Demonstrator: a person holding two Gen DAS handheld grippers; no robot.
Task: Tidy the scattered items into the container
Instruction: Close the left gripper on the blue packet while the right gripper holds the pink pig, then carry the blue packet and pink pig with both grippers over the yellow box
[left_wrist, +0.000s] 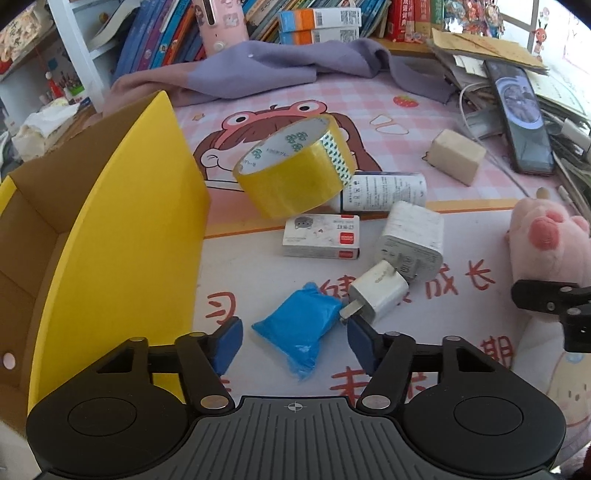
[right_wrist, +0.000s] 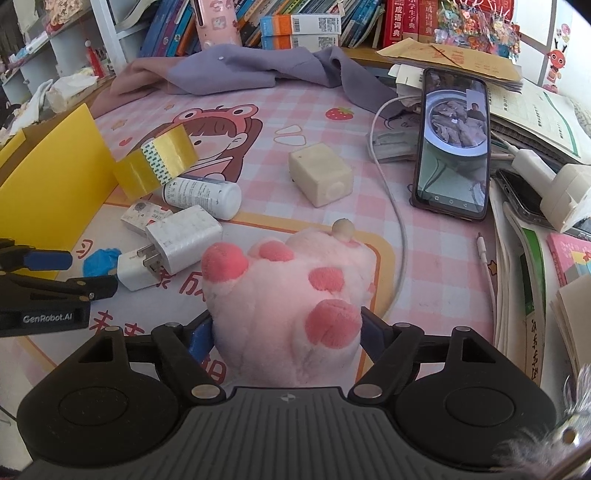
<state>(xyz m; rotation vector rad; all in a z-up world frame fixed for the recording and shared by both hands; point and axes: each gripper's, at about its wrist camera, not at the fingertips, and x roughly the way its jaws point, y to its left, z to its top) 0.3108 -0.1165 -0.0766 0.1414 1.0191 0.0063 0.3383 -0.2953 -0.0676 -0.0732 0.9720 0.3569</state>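
My left gripper is open, its blue pads either side of a blue packet on the desk mat. A yellow cardboard box stands open at the left. A yellow tape roll leans on a white bottle. A small white carton, a big white charger and a small white plug lie beyond the packet. My right gripper is shut on a pink plush paw, which also shows in the left wrist view.
A beige block, a phone with a white cable, and stacked papers and books fill the right side. A purple cloth and a bookshelf lie at the back.
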